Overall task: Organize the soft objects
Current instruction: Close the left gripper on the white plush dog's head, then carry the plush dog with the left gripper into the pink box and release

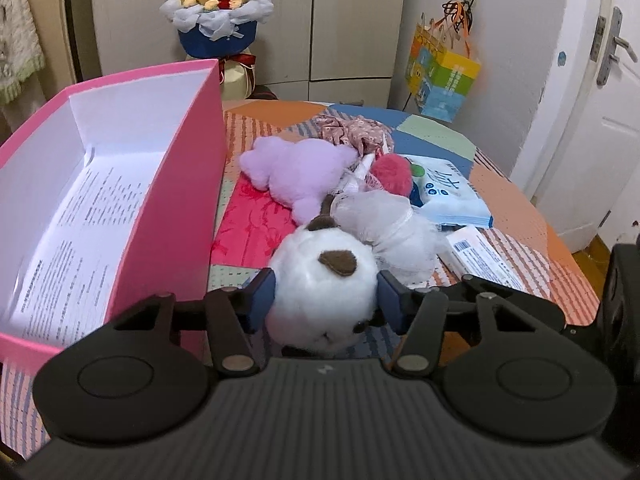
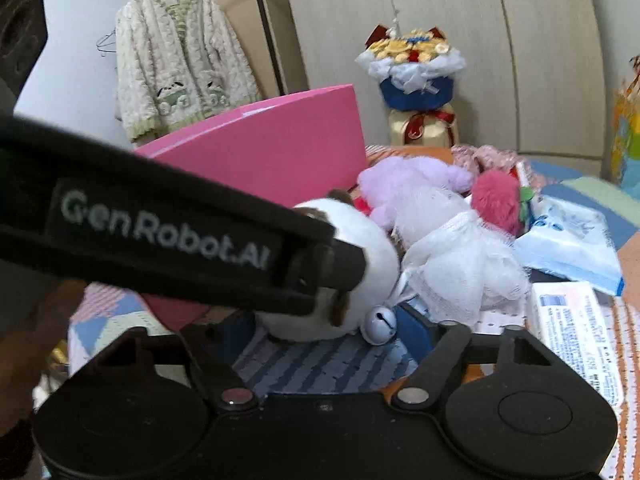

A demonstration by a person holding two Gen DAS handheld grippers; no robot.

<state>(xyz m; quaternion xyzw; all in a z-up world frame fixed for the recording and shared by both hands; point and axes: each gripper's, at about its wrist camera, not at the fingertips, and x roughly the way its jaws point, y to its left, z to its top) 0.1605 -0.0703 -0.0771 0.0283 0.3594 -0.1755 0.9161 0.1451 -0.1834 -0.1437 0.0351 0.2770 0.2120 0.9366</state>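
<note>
Two grippers over a patchwork-covered table [image 1: 520, 184], pale cupboards behind.
Left gripper [image 1: 326, 294] squeezes the white plush dog [image 1: 324, 280]; right gripper [image 2: 324, 330] stands open beside it.

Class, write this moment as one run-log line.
left gripper: shut on white plush dog | right gripper: open near bell | pink box: empty

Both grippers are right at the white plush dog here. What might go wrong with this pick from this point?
The left gripper grips only the white plush dog by its rounded head, so the soft fur may slip out on lifting. The dog's white mesh skirt lies against the purple plush, which might drag along. The right gripper sits close beside the left one, near the bell, so they could collide.
</note>
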